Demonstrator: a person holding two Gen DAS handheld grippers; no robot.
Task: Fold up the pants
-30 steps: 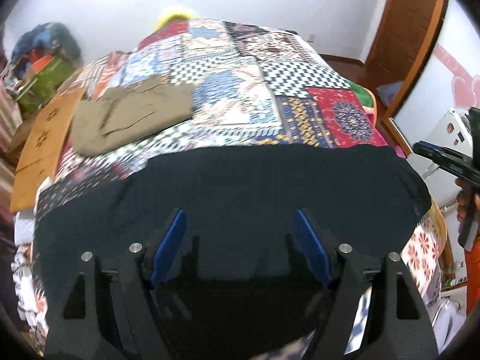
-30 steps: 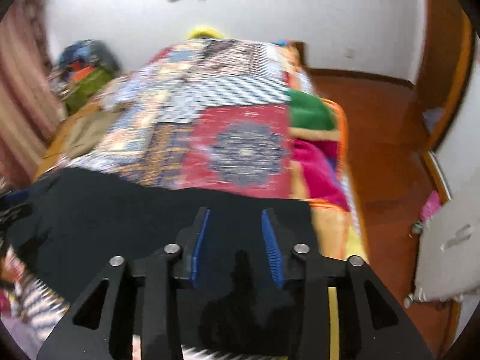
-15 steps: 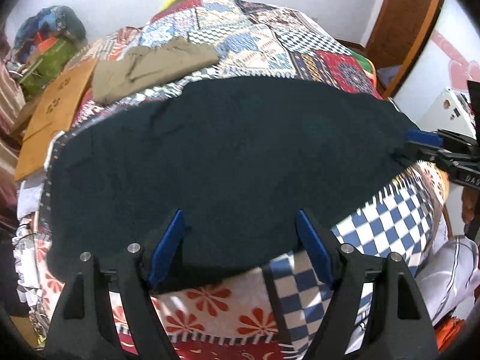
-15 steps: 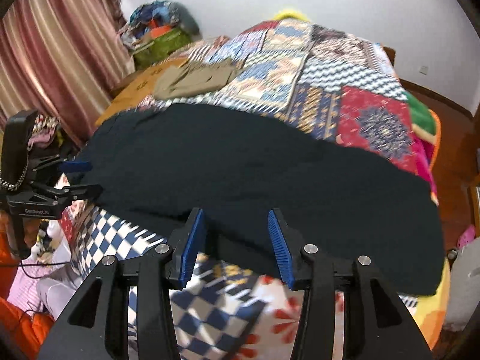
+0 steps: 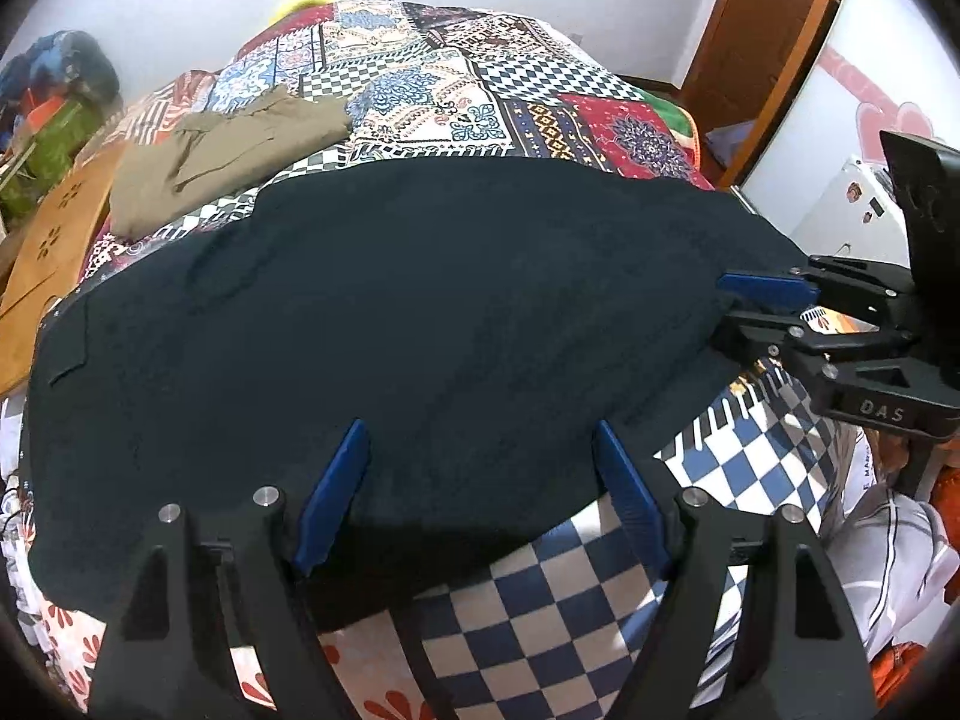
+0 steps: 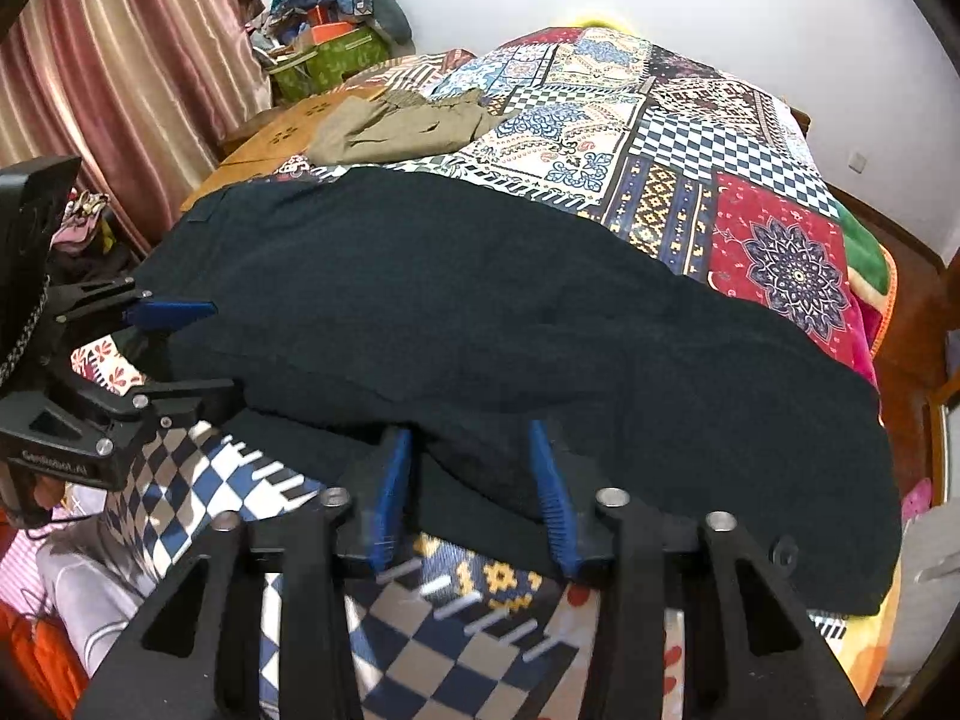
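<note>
1. The left gripper (image 5: 480,492) has its jaws spread wide, holding nothing, poised at the near edge of the dark pants (image 5: 390,324).
2. The right gripper (image 6: 474,492) also has its jaws apart, with the pants' near hem lying between and just ahead of the blue pads (image 6: 390,480); whether they touch the cloth cannot be told.
3. The dark pants (image 6: 480,312) lie spread flat across the near end of the bed, on a patchwork quilt (image 6: 690,144).
4. Farther up the quilt lies a folded olive-brown garment (image 5: 222,150), well apart from the pants.
5. Striped curtains (image 6: 120,60) hang beside the bed.
</note>
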